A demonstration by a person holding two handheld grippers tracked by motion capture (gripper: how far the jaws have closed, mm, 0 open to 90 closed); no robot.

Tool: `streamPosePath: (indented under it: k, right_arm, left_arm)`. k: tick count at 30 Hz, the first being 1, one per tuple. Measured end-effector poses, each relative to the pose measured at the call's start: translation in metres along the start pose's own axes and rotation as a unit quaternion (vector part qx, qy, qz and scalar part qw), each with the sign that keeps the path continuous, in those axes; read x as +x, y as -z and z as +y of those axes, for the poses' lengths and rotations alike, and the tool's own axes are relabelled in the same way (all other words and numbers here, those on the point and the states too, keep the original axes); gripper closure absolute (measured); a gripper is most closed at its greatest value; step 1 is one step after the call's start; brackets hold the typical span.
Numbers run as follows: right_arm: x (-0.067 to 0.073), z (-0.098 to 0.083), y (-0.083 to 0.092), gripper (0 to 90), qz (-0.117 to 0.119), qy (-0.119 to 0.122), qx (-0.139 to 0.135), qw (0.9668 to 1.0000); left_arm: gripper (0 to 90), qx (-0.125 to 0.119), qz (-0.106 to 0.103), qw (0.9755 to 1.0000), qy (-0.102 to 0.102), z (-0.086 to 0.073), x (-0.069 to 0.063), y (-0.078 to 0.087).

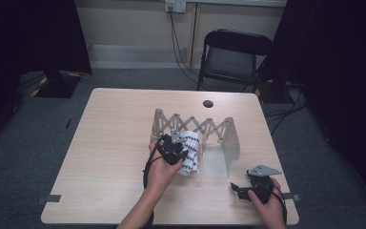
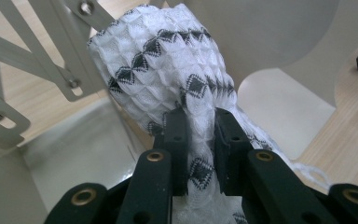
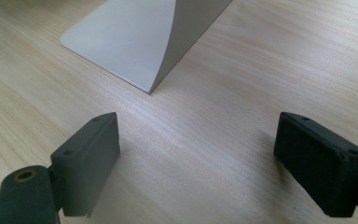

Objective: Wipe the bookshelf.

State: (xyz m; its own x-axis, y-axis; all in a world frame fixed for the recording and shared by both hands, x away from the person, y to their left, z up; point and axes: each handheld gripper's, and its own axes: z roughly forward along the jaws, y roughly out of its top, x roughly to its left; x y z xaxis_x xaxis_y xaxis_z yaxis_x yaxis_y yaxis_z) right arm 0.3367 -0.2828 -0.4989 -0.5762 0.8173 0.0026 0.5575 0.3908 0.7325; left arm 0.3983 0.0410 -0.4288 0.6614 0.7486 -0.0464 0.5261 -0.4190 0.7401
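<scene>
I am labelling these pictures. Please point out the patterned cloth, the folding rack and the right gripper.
patterned cloth point(image 2: 168, 70): left gripper view, upper bunched part.
folding rack point(image 1: 198, 125): high view, scissor lattice at the back.
right gripper point(image 3: 196, 163): right gripper view, midway between its open jaws.

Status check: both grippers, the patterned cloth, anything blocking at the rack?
Left gripper shut on white patterned cloth, cloth at the expanding rack. Right gripper open, over bare table. Rack's crossed slats close beside cloth.

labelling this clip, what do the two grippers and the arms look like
Both are black two-jaw tools. The left gripper has blocky black pads on arms with brass rivets and a trailing black cable. The right gripper carries a grey three-cornered plate. The forearms are bare, with no sleeves.
</scene>
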Motion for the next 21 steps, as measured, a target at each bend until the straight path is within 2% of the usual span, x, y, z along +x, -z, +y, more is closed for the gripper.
streamPosePath:
  k: [6, 12, 14, 15, 18, 19, 21]
  right_arm:
    - [0.000, 0.000, 0.000, 13.5, 0.001, 0.000, 0.000, 1.0000]
    - [0.000, 0.000, 0.000, 13.5, 0.000, 0.000, -0.001, 1.0000]
    - [0.000, 0.000, 0.000, 13.5, 0.001, 0.001, 0.000, 1.0000]
    - [0.000, 0.000, 0.000, 13.5, 0.001, 0.000, 0.000, 1.0000]
    - [0.000, 0.000, 0.000, 13.5, 0.000, -0.001, 0.000, 1.0000]
    - [0.000, 0.000, 0.000, 13.5, 0.000, -0.001, 0.000, 1.0000]
    - [0.000, 0.000, 0.000, 13.5, 0.000, 0.000, -0.001, 1.0000]
  left_arm:
    - [77.4, 0.012, -0.009, 0.9999, 0.000, -0.015, -0.009, -0.012]
    - [75.7, 0.027, -0.013, 0.9996, -0.003, -0.027, -0.009, -0.019]
    - [66.9, 0.025, -0.012, 0.9996, -0.002, -0.030, -0.009, -0.021]
    - [64.9, 0.021, -0.025, 0.9994, 0.011, -0.033, -0.011, -0.021]
    - [56.7, 0.023, -0.024, 0.9994, 0.010, -0.034, -0.014, -0.018]
    - [52.8, 0.018, -0.027, 0.9992, 0.023, -0.034, -0.018, -0.016]
    - [49.0, 0.010, -0.020, 0.9995, 0.020, -0.035, -0.021, -0.012]
